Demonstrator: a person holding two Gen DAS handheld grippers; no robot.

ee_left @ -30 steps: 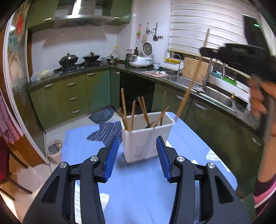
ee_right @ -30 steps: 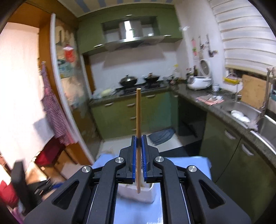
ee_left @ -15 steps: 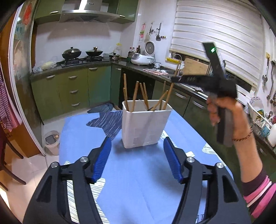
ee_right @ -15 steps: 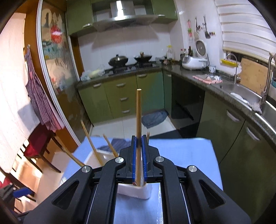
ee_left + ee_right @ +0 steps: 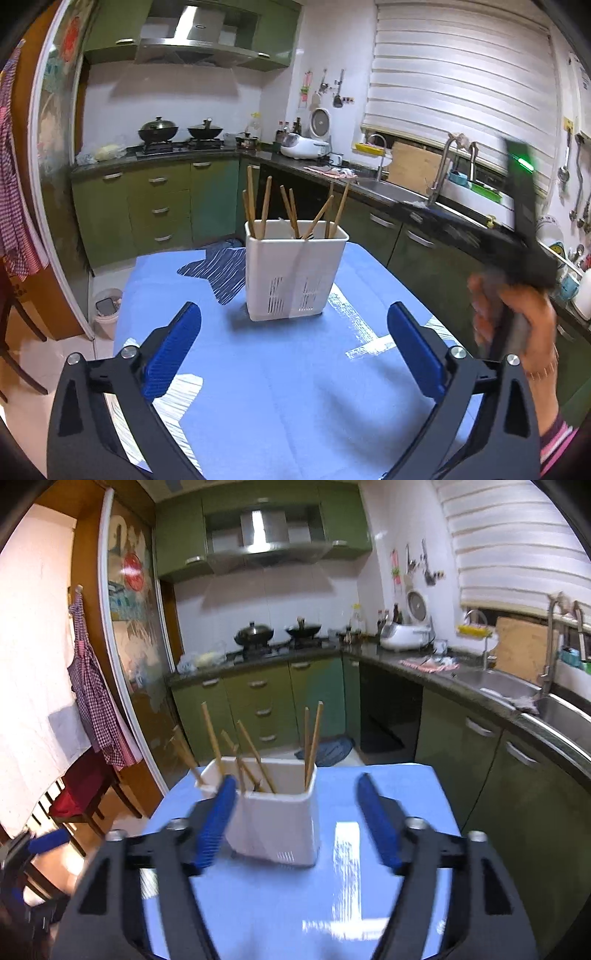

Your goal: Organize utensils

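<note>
A white slotted utensil holder [image 5: 295, 269] stands on the blue tablecloth [image 5: 277, 387]; it also shows in the right wrist view [image 5: 277, 819]. Several wooden chopsticks [image 5: 288, 214] stand in it, leaning in different directions, and they show in the right wrist view [image 5: 310, 738] too. My left gripper [image 5: 293, 347] is open and empty, just short of the holder. My right gripper [image 5: 297, 823] is open and empty, close to the holder; its body shows blurred at the right of the left wrist view [image 5: 517, 243].
The table's blue cloth [image 5: 295, 904] ends just behind the holder. Green kitchen cabinets [image 5: 159, 206], a stove with pans [image 5: 181, 133] and a sink [image 5: 388, 184] lie beyond. A bin [image 5: 107, 306] and a chair [image 5: 81, 786] stand on the floor to the left.
My right gripper has let go of the chopstick, which now stands in the holder, and has opened and drawn back. My left gripper has backed away from the holder.
</note>
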